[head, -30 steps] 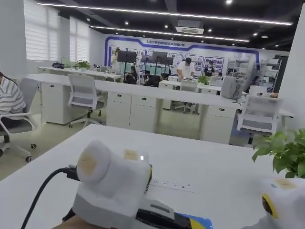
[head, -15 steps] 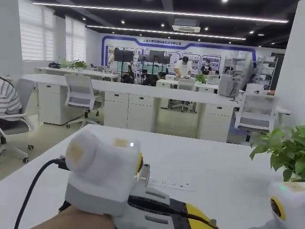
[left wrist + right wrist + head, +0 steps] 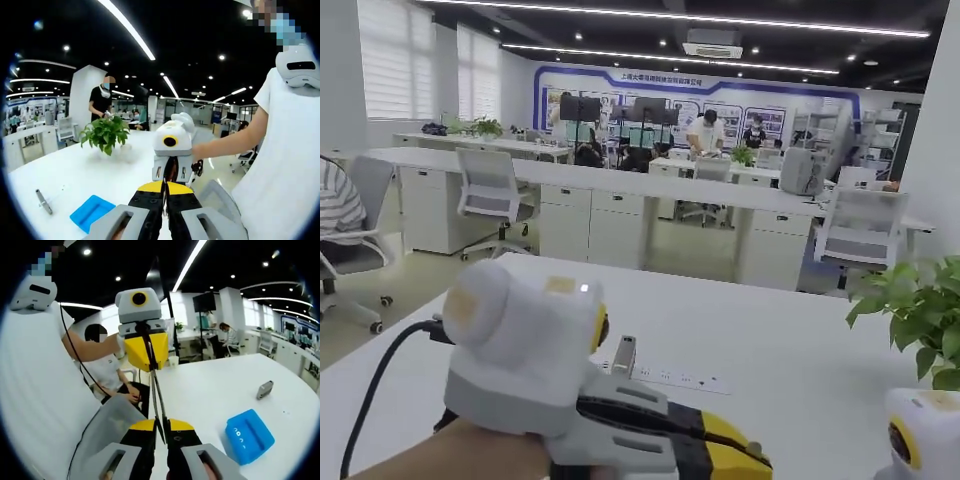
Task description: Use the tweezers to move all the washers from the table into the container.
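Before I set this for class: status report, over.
Left gripper and right gripper shut on tweezers, midair. Blue container sits on table. Potted plant nearby.

The left gripper has a matt white plastic shell, with smooth yellow and black plastic at its jaws. The right gripper has the same yellow and black plastic, and dull grey plastic lower down. The tweezers are thin dark metal with a faint sheen. The container is smooth blue plastic. The table has a smooth, matt white top. A black rubbery cable looks matt. The person's shirt is plain white cloth.
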The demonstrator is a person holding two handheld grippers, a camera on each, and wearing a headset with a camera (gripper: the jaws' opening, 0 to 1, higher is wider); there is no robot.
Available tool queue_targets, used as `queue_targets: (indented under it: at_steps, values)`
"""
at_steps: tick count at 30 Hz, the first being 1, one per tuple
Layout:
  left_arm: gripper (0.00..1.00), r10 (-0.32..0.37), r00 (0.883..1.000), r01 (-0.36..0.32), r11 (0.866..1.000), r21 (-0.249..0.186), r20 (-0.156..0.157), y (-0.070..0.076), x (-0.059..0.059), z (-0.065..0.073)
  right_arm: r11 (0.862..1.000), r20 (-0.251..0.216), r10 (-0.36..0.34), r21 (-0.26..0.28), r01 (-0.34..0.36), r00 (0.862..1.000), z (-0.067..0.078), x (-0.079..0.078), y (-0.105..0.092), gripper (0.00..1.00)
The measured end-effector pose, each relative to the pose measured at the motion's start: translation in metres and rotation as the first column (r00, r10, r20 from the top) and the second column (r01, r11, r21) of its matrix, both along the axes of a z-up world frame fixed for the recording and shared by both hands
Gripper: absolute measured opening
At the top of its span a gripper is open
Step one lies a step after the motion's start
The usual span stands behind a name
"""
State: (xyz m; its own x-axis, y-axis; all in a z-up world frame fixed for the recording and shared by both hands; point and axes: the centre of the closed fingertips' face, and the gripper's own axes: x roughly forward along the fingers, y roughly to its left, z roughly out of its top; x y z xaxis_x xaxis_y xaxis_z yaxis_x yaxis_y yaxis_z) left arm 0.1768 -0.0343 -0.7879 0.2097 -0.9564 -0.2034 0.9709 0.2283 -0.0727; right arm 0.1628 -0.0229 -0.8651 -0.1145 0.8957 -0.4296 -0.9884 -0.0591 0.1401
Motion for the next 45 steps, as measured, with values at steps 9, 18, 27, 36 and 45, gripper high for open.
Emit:
queue_targets:
  at_steps: [9,18,27,36,45]
  values:
    - [0.00,0.022,0.999,-0.017,0.991,0.136,-0.041,0.017,0.010,-0.029,0.994,0.085,0.019,-0.110,-0.009,0.996,-0.016,0.015,-0.004,0.03]
    - [0.00,-0.022,0.998,0.037,0.952,0.304,-0.055,0.023,0.012,-0.067,0.971,0.175,0.061,-0.240,-0.018,0.983,-0.040,0.021,-0.009,0.02]
    - [0.00,-0.052,0.996,0.078,0.918,0.390,-0.078,0.025,0.019,-0.104,0.947,0.220,0.100,-0.321,-0.025,0.970,-0.057,0.026,-0.015,0.01]
    - [0.10,-0.050,0.977,0.135,0.896,0.423,-0.205,0.029,0.026,-0.138,0.928,0.197,0.138,-0.367,-0.057,0.971,-0.073,0.032,-0.018,0.01]
    - [0.00,-0.061,0.957,0.195,0.857,0.478,-0.282,0.028,0.030,-0.167,0.914,0.240,0.156,-0.402,-0.049,0.958,-0.088,0.046,-0.019,0.02]
